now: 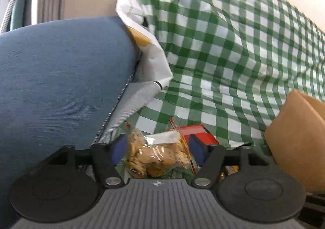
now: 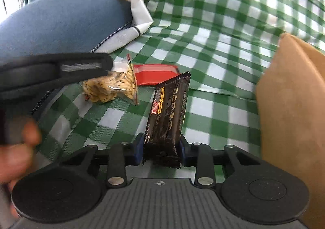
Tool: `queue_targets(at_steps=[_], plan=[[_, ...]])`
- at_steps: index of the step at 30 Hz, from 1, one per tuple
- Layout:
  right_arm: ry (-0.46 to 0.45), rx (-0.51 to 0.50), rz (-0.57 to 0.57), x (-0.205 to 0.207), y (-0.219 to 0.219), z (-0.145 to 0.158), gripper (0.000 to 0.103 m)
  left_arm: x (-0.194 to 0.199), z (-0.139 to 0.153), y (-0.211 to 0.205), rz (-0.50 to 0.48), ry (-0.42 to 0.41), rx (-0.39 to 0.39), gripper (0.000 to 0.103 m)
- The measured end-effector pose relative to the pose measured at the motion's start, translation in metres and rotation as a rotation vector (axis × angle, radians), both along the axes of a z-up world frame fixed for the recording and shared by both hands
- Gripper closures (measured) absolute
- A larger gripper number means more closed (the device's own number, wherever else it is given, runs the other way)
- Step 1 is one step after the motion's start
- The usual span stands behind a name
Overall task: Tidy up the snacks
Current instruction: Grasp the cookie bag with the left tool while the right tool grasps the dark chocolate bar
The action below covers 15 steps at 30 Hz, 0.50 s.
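Note:
My left gripper (image 1: 157, 148) is shut on a clear bag of yellow speckled crackers (image 1: 156, 154) and holds it just above the green checked cloth (image 1: 223, 56). The same bag (image 2: 110, 87) shows in the right wrist view, under the left gripper's black fingers (image 2: 81, 66). My right gripper (image 2: 160, 151) is shut on a dark brown snack bar (image 2: 167, 115) that stands upright between its blue pads. A red snack packet (image 2: 154, 73) lies on the cloth beyond both; it also shows in the left wrist view (image 1: 198, 133).
A brown cardboard box (image 2: 292, 119) stands at the right, also in the left wrist view (image 1: 294, 139). A blue cushion (image 1: 61, 87) and a white paper bag (image 1: 146, 46) sit at the left. The cloth rises behind.

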State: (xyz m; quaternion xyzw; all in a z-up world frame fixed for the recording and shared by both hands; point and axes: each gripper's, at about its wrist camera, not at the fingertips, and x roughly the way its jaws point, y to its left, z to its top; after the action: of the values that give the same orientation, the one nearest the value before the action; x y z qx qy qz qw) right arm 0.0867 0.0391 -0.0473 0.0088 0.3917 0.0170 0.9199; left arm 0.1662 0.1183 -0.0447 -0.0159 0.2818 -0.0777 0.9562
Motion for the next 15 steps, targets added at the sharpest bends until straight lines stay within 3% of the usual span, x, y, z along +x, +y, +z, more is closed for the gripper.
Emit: queue_targets(at_steps=[7, 15], plan=[[0.014, 0.022, 0.039, -0.054, -0.008, 0.018, 0.067, 0.008, -0.017, -0.018, 0.008, 0.021, 0.153, 0.024], [0.053, 0.028, 0.132, -0.105, -0.009, 0.025, 0.067, -0.01, -0.013, -0.017, -0.04, -0.031, 0.178, 0.059]])
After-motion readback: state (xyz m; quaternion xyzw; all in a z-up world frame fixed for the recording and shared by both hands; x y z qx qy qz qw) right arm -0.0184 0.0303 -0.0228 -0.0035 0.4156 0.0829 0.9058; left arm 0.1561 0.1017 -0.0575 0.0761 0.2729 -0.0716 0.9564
